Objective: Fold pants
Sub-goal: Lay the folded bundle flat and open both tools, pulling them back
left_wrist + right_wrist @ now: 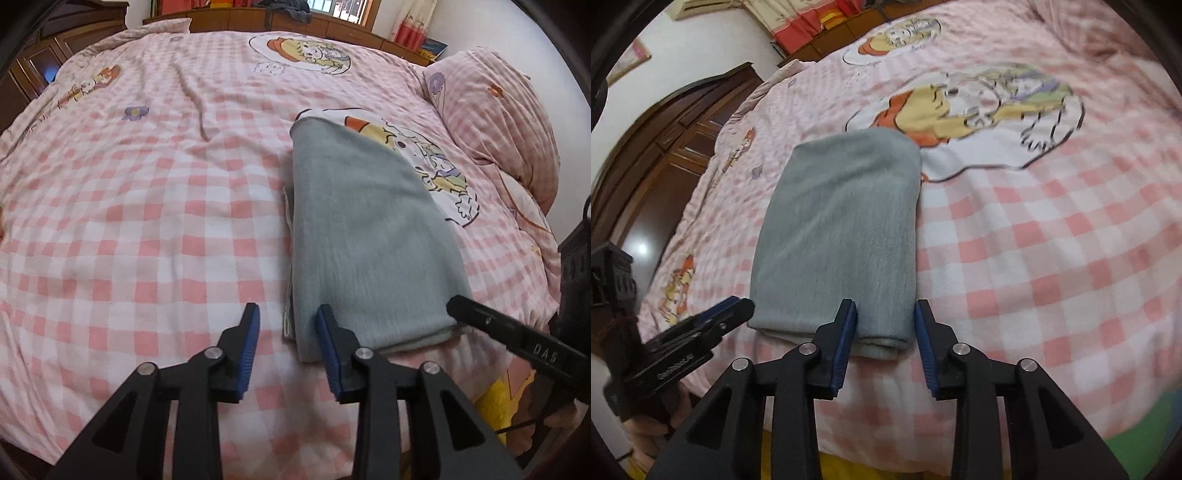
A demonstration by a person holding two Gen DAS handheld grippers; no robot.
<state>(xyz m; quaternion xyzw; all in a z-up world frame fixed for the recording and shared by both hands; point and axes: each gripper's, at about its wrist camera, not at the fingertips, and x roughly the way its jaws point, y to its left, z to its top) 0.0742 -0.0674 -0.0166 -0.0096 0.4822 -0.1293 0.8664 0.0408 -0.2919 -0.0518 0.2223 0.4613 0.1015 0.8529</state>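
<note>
A wide bed fills both views, covered by a pink-and-white checked duvet (pixel 147 229) printed with cartoon figures, small flowers and a large round picture of a yellow-haired character. A matching checked pillow (pixel 495 122) lies at the right edge of the bed in the left wrist view. Dark wooden cabinets (pixel 665 155) stand along the far side of the bed, and red patterned curtains (pixel 410 26) hang by a window at the back.

The pants (pixel 369 229), grey-green and soft, lie folded into a long, tidy rectangle on the duvet near the front edge of the bed. Their far end overlaps the round cartoon picture. A paler inner layer peeks out along the left side and at the near end.

The left gripper (pixel 290 350) hovers at the near left corner of the folded pants. Its jaws stand apart, blue pads facing each other, with the corner of the cloth between them but not pinched. The right gripper (pixel 886 347) sits at the near right corner in the same way, jaws apart, cloth between the pads without being clamped.

Each gripper shows in the other's view as a black bar. White letters on the right one read roughly "DAS"; the writing on the left one is too blurred to read.
</note>
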